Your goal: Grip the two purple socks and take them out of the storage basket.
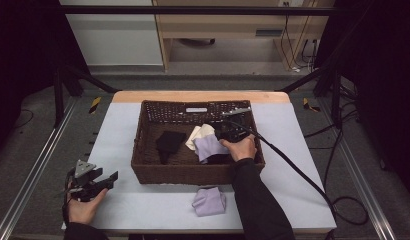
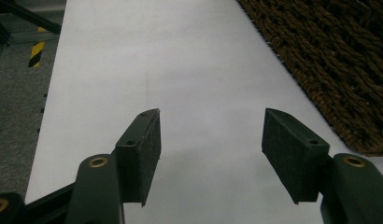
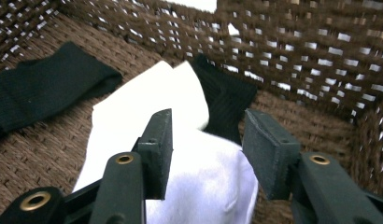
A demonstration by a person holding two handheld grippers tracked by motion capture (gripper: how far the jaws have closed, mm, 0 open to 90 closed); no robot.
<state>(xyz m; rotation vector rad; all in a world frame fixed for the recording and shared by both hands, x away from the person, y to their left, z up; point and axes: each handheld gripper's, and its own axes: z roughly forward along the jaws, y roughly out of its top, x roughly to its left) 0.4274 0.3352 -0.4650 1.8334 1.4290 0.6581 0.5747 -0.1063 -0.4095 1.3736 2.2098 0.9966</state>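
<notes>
I note a folded lilac cloth (image 1: 209, 201) lying on the pale surface (image 1: 293, 165), just in front of the brown woven basket (image 1: 158, 172), apart from its wall. A black cloth (image 1: 169, 142) lies flat in the basket's left half. Beyond the far edge stands a light wooden cabinet (image 1: 218, 25). Black cables (image 1: 350, 210) trail across the grey floor (image 1: 33, 130).

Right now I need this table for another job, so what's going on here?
A person is sorting small cloths into a brown wicker basket. The right gripper is down inside it over a lilac cloth, fingers apart, not pressing on it; cream and black cloths lie nearby. Another lilac cloth waits on the table in front of the basket. The left gripper rests open at the side.
</notes>
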